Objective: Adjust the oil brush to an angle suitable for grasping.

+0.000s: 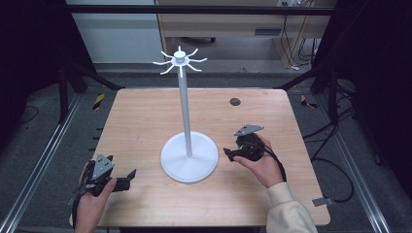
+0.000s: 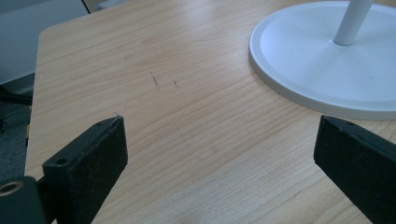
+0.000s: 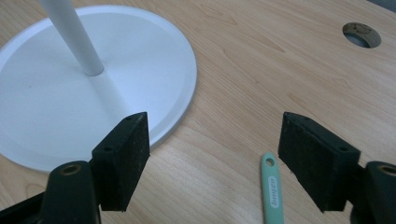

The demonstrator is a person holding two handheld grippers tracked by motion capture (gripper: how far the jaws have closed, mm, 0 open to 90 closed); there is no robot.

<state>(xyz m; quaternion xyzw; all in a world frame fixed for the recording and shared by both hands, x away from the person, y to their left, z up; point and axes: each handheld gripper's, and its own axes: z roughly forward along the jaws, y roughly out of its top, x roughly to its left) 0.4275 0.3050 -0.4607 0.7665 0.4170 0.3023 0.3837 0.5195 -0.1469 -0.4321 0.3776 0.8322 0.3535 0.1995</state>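
Observation:
A white stand rises from a round base (image 1: 189,162) in the middle of the wooden table (image 1: 145,116), its pole (image 1: 184,107) ending in a crown of hooks (image 1: 180,60). Left of the base, my left gripper (image 1: 127,178) lies low and points right; in the left gripper view it (image 2: 219,135) is open over bare wood, with the base (image 2: 322,65) ahead to the right. My right gripper (image 1: 229,154) is right of the base and points at it. It (image 3: 212,130) is open, and a mint-green handle (image 3: 272,189) lies flat on the table just inside its right jaw, untouched.
A round cable hole (image 1: 235,101) (image 3: 362,35) sits in the table at the back right. Dark frame rails run along both sides of the table. The stand's base (image 3: 93,98) lies close in front of the right gripper's left jaw.

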